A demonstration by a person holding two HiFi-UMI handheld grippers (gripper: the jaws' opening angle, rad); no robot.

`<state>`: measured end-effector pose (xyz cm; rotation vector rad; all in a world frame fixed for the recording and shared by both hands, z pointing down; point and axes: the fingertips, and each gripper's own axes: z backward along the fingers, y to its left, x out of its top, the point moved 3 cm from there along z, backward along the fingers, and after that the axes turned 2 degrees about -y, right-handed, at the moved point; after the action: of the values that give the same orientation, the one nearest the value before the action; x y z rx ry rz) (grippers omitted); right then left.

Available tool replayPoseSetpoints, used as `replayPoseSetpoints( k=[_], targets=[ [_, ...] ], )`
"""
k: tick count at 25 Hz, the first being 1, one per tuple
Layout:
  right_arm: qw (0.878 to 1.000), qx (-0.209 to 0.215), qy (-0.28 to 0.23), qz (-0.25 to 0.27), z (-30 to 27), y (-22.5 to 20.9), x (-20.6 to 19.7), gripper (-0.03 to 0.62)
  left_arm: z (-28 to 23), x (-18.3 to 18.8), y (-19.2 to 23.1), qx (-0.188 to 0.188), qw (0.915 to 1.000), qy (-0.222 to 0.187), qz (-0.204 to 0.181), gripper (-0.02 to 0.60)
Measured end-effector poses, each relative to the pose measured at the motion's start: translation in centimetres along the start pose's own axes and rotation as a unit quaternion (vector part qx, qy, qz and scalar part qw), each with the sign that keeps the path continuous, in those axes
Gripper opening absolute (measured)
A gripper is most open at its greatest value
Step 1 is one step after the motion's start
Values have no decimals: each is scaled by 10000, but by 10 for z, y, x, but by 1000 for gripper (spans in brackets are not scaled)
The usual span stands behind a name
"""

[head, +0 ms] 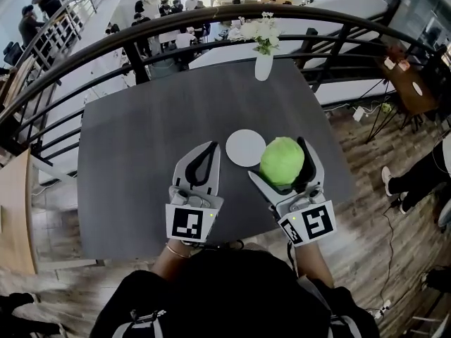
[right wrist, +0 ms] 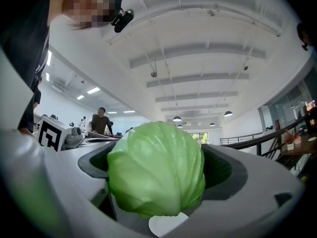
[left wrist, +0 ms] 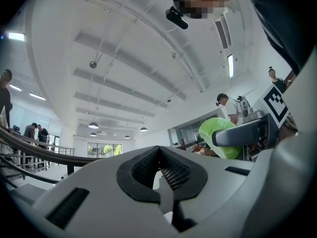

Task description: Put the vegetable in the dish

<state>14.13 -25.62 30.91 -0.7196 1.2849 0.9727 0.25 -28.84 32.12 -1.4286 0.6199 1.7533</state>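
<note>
A green cabbage (head: 282,160) is clamped in my right gripper (head: 280,158), just right of the small white dish (head: 245,148) on the dark table (head: 141,153). In the right gripper view the cabbage (right wrist: 156,170) fills the space between both jaws, and a sliver of the dish (right wrist: 167,225) shows below it. My left gripper (head: 212,146) is shut and holds nothing, left of the dish with its tips near the rim. From the left gripper view (left wrist: 161,150) the cabbage (left wrist: 220,137) appears to the right.
A white vase with flowers (head: 262,63) stands at the table's far edge. A dark curved railing (head: 211,27) runs behind the table. Wood floor and cables (head: 394,210) lie to the right. People stand on the level below.
</note>
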Motion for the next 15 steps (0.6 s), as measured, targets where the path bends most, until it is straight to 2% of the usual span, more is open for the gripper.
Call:
replayPoseSetpoints(
  k=[4,9,15],
  targets=[
    [10000,28,21,-23,-11,-1,-3,518,-5,-4,11,77,9999,31,104,5],
    [9998,221,-2,-28,-20,-6,2,518,-10,-2,18,328,9994,33,-50,5],
    [9993,373,-17,-27,-28,-21,3,518,-23,-1,8,409,9989,-3,-236,5]
  ],
)
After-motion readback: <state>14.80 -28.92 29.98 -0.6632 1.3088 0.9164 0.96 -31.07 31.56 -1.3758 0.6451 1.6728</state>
